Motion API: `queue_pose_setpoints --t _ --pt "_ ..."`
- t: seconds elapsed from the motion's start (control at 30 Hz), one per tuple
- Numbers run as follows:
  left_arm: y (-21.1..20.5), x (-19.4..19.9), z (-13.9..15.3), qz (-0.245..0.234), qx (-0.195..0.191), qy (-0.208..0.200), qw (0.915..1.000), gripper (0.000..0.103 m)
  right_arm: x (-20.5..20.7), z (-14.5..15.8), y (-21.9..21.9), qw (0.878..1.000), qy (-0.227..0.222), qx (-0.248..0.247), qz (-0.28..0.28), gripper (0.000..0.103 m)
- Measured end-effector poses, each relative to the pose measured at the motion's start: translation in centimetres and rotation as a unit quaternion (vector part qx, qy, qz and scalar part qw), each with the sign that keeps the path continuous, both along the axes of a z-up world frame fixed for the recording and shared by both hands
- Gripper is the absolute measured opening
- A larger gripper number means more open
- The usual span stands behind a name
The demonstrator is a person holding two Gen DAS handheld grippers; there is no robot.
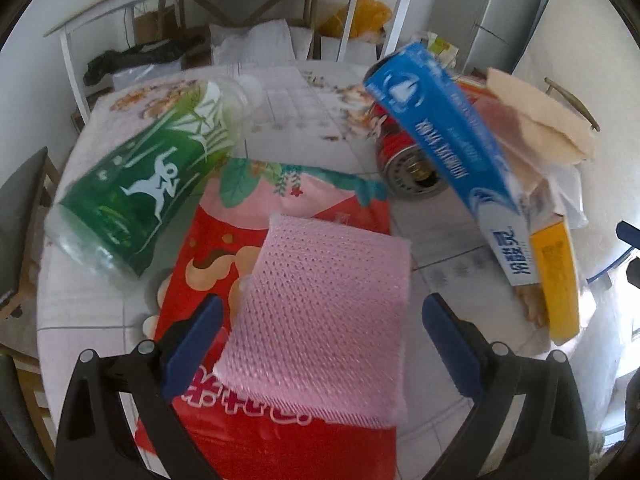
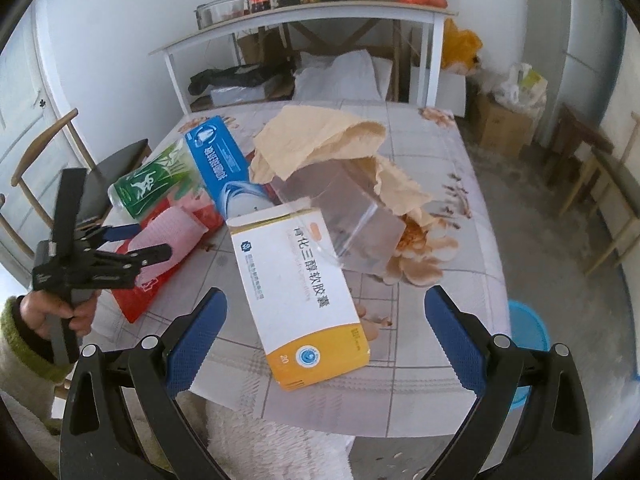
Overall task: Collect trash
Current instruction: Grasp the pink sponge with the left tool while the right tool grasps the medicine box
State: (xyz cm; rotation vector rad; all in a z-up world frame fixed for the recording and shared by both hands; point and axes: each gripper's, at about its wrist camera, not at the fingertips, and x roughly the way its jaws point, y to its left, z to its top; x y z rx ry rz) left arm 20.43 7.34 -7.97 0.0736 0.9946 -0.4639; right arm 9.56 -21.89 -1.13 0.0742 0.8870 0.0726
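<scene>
Left wrist view shows the left hand-held gripper (image 1: 322, 344) spread apart around the pink sponge (image 1: 324, 328) lying on the red snack bag (image 1: 280, 420) on the tabletop (image 1: 436, 248); closing low risks pinching the bag too.

In the left wrist view, the pink sponge (image 1: 324, 320) is covering the middle of the red snack bag (image 1: 296, 448), whose lower end is running off the bottom edge. The blue box (image 1: 444, 136) is hiding part of the red can (image 1: 404, 160) and is looking blurred. In the right wrist view, the tan paper (image 2: 320, 140) is draping over the clear bag (image 2: 352, 216), and the white-and-orange box (image 2: 304, 296) is overlapping its near corner. The blue bucket (image 2: 528, 332) is sitting partly hidden behind the surface (image 2: 440, 184) edge.
</scene>
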Motion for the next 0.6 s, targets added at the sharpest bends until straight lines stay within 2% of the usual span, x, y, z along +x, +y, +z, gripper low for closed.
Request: queue_pose_setpoints --t 0.17,0.37,0.6 --pt "0.2 0.6 -0.7 0.002 -0.006 0.015 0.9999 0.097 0.7 -0.8 0.3 0.999 0.009 0.026 0.027 0.095" --pt "0.0 0.5 -1.1 0.001 -0.008 0.023 0.9997 0.095 2.1 -2.6 1.2 0.998 0.023 0.010 0.059 0.095" --pt "0.0 0.3 -1.1 0.006 -0.008 0.021 0.9997 0.088 3.7 -4.4 1.0 0.996 0.044 0.019 0.071 0.095"
